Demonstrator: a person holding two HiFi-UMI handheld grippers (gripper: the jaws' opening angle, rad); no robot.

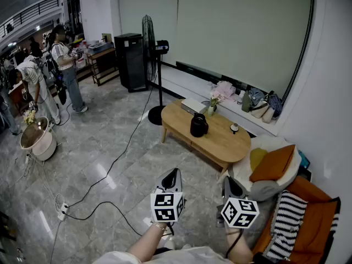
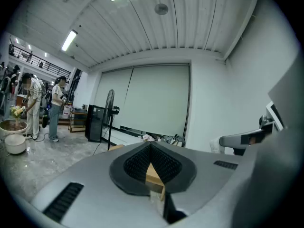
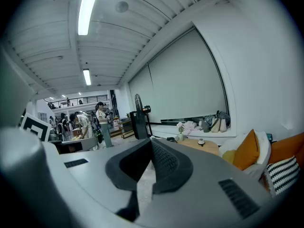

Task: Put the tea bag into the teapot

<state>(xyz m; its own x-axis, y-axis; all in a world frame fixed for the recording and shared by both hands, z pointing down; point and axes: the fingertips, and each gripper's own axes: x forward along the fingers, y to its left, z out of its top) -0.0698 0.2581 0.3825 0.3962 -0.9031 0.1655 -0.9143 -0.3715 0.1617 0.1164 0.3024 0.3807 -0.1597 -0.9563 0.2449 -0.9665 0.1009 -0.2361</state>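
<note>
A black teapot [image 1: 198,125] stands on a low wooden coffee table [image 1: 220,142] across the room, well ahead of both grippers. A small white-and-dark object [image 1: 234,127] lies to the right of the teapot; I cannot make out a tea bag. My left gripper [image 1: 175,172] and right gripper [image 1: 226,180] are held side by side above the floor, short of the table, both shut with nothing between the jaws. The left gripper view shows its gripper [image 2: 151,145] with a strip of the table behind it. In the right gripper view, its gripper [image 3: 151,140] points left of the table [image 3: 206,147].
A white box [image 1: 192,105] and a flower vase [image 1: 211,109] share the table. A standing fan [image 1: 155,65] and floor cables [image 1: 110,169] lie to the left. A cushioned seat [image 1: 264,169] and an orange sofa [image 1: 313,213] stand at right. People [image 1: 65,65] are far left.
</note>
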